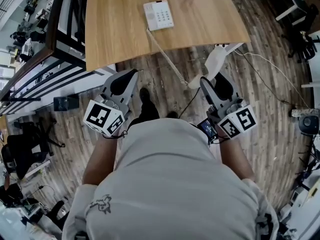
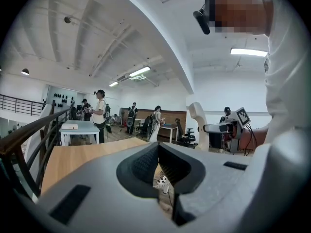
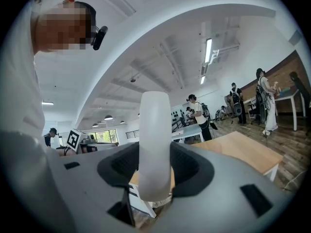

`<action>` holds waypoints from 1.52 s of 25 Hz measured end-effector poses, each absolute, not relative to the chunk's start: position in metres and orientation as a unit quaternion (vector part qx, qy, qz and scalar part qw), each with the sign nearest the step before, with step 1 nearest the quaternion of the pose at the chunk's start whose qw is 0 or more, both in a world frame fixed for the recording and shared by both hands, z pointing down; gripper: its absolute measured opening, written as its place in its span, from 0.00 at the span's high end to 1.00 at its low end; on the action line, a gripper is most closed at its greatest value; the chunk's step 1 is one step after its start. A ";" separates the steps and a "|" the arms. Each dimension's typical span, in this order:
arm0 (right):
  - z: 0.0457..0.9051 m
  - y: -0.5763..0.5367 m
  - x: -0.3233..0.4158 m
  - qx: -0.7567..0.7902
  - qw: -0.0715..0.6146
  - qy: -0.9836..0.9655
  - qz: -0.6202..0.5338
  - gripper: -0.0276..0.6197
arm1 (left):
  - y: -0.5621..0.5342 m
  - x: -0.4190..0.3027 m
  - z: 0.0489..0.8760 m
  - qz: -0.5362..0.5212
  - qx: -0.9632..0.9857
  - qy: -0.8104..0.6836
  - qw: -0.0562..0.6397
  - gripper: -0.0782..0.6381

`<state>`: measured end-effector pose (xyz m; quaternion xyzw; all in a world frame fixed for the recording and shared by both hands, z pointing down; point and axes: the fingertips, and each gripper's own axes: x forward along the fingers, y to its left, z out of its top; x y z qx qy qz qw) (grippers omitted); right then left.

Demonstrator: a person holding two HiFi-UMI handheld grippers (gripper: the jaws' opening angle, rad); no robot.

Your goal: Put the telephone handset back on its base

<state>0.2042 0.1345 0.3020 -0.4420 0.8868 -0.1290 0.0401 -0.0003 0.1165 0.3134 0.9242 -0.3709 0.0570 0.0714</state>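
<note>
The left gripper (image 1: 129,76) is closed on nothing; the base (image 1: 159,15) sits well ahead on the table (image 1: 115,29), its coiled cord (image 1: 165,54) trailing off the near edge. The handset (image 1: 218,61) is pinched between the pads of the right gripper (image 1: 208,84), short of the table: judged the carry step, the next move calling for a reach forward and lining it up over the cradle. No brand or writing is legible; the keypad print is too small.

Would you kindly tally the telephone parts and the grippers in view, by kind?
Base: 1
Handset: 1
Cord: 1
Grippers: 2, left gripper and right gripper
Total: 5
</note>
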 end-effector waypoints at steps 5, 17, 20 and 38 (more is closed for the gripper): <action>0.305 0.109 0.199 -0.454 0.030 0.880 -0.136 0.64 | 0.077 0.002 0.313 0.047 0.932 -0.350 0.076 0.88; 0.300 0.003 0.111 -0.461 0.026 0.876 -0.138 0.64 | -0.026 -0.057 0.312 0.034 0.946 -0.313 0.081 0.88; 0.303 -0.019 0.090 -0.465 0.018 0.874 -0.138 0.64 | -0.046 -0.082 0.314 0.028 0.946 -0.312 0.081 0.88; 0.324 -0.092 0.024 -0.453 -0.030 0.877 -0.157 0.64 | -0.099 -0.160 0.323 0.017 0.940 -0.329 0.093 0.88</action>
